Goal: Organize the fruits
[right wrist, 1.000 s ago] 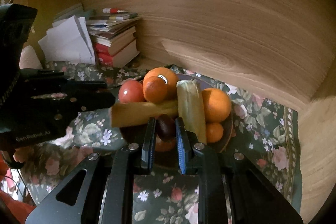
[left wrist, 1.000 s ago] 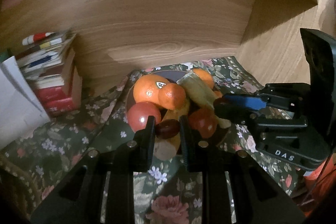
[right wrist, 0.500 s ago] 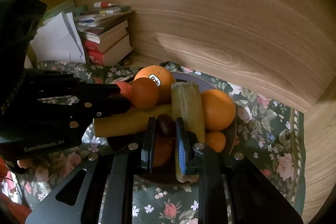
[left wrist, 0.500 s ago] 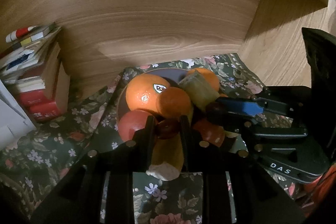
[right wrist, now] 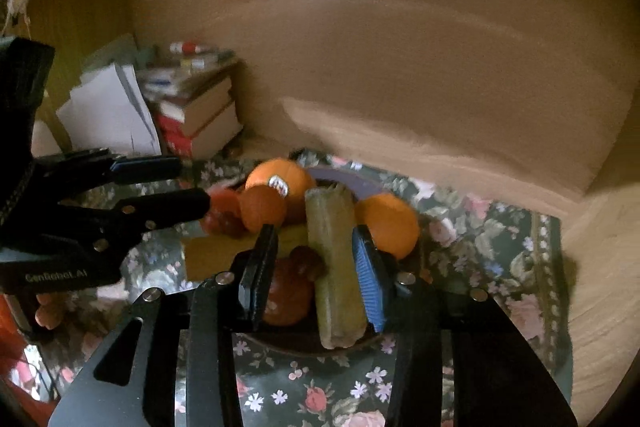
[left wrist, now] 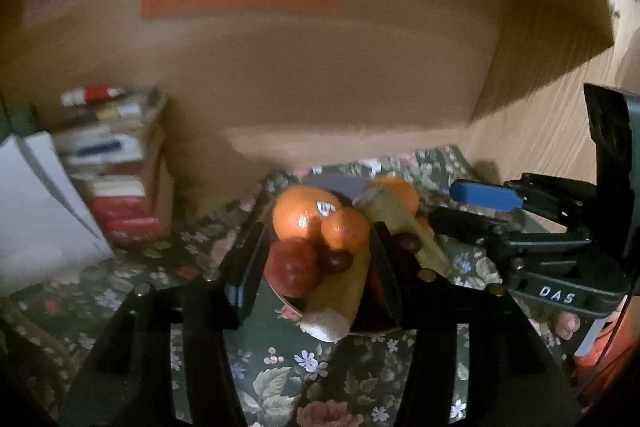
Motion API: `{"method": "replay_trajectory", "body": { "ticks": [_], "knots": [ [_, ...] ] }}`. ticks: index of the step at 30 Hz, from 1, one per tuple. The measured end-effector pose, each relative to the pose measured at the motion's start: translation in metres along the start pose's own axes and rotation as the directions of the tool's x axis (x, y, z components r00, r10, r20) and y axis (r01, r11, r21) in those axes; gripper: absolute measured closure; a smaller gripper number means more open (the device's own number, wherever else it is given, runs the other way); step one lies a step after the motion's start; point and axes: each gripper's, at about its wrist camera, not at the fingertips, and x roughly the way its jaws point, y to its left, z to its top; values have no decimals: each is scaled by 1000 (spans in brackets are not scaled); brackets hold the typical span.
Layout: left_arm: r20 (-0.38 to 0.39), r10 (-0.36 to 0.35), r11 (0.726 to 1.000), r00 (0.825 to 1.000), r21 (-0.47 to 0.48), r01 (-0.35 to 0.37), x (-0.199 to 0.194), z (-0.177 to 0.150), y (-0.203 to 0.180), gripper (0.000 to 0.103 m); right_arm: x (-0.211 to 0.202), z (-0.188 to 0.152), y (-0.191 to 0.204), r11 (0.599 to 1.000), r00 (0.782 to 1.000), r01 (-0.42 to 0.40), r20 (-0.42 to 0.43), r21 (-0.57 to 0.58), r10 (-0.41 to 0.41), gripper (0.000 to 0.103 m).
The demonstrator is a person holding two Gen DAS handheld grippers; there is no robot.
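Three oranges [right wrist: 387, 223], two sugarcane pieces [right wrist: 336, 267], two dark grapes [left wrist: 335, 260].

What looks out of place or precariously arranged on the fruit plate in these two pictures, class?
The plate is overfilled. Two long pale stalks lie across the heap, their cut ends jutting past the rim over the floral cloth. Two small dark fruits perch loosely on top, so they might roll off.
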Motion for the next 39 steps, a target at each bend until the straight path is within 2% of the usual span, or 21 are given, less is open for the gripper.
{"method": "replay_trajectory", "body": {
  "ticks": [6, 10, 17, 20, 21, 23, 26, 29, 31, 39],
  "knots": [
    [136, 28, 1000, 990, -2, -28, -53, 6, -11, 51, -51, 5, 2, 999, 992, 24, 125, 28, -27, 68],
    [236, 51, 998, 970, 9, -55, -95, 3, -23, 51, -88, 3, 8, 999, 977, 34, 210, 40, -41, 67],
    [335, 50, 998, 941, 26, -62, -152, -9, -47, 51, -146, -10, 25, 998, 943, 25, 332, 56, -42, 66],
    [370, 44, 997, 928, 38, -62, -176, -19, -59, 41, -164, -19, 33, 998, 928, 23, 369, 56, -42, 65],
    [382, 47, 997, 923, 38, -66, -181, -22, -61, 35, -171, -22, 35, 998, 923, 20, 382, 59, -41, 63],
    [403, 53, 996, 914, 39, -75, -192, -28, -67, 32, -184, -30, 40, 998, 912, 18, 407, 58, -40, 57],
    [413, 57, 996, 909, 38, -80, -204, -34, -73, 24, -194, -38, 48, 998, 899, 31, 434, 55, -52, 46],
    [433, 72, 995, 899, 35, -96, -214, -40, -78, 20, -203, -42, 55, 998, 887, 36, 457, 59, -59, 35],
    [447, 86, 994, 890, 27, -109, -220, -44, -80, 12, -210, -48, 59, 997, 878, 48, 474, 66, -73, 25],
    [482, 123, 989, 867, 11, -147, -232, -56, -87, 0, -221, -58, 67, 990, 846, 119, 513, 79, -142, 2]
  ]
}}
